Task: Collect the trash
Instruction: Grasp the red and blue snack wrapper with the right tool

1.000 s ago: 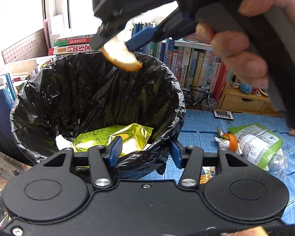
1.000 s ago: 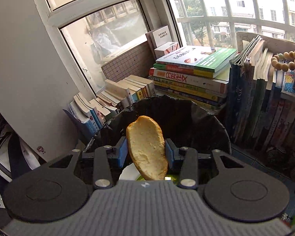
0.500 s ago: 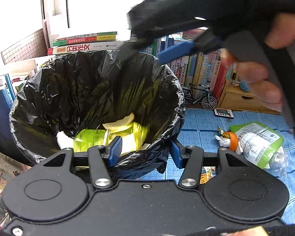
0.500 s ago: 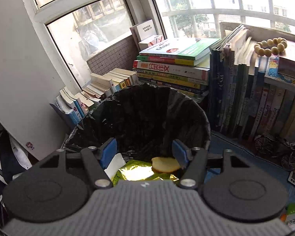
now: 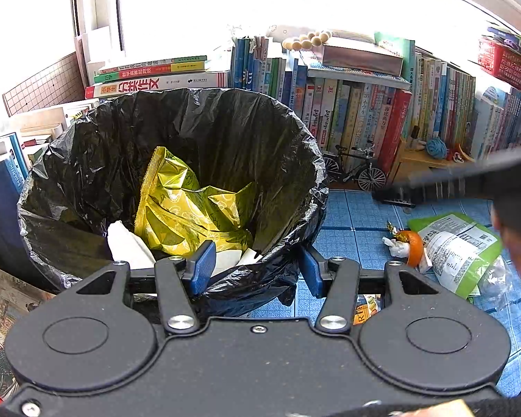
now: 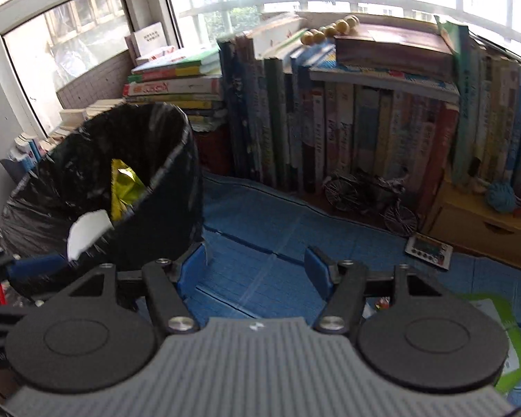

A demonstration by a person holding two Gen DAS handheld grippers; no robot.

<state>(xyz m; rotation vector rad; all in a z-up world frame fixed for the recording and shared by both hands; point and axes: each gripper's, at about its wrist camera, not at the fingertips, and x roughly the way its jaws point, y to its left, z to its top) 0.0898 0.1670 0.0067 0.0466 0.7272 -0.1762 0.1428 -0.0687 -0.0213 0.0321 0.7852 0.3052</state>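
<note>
A bin lined with a black bag (image 5: 177, 132) stands right in front of my left gripper (image 5: 256, 271). That gripper is open, its blue fingers (image 5: 201, 267) on either side of the bag's near rim. Inside the bin lie a yellow-green snack wrapper (image 5: 184, 208) and white paper (image 5: 125, 246); the bread slice is hidden. On the blue floor mat to the right lie an orange peel (image 5: 413, 243), a green-and-white packet (image 5: 458, 250) and clear plastic (image 5: 496, 278). My right gripper (image 6: 254, 271) is open and empty over the mat, to the right of the bin (image 6: 163, 208). It shows blurred in the left wrist view (image 5: 469, 173).
Rows and stacks of books (image 5: 357, 111) line the wall behind the bin and to its left. A model bicycle (image 6: 368, 194), a small keypad device (image 6: 427, 246) and a wooden drawer box (image 6: 486, 229) stand at the foot of the shelves.
My right gripper opened and let the bread slice fall into the bin, then swung away right and down. The snack wrapper tipped upright. My left gripper stayed put.
</note>
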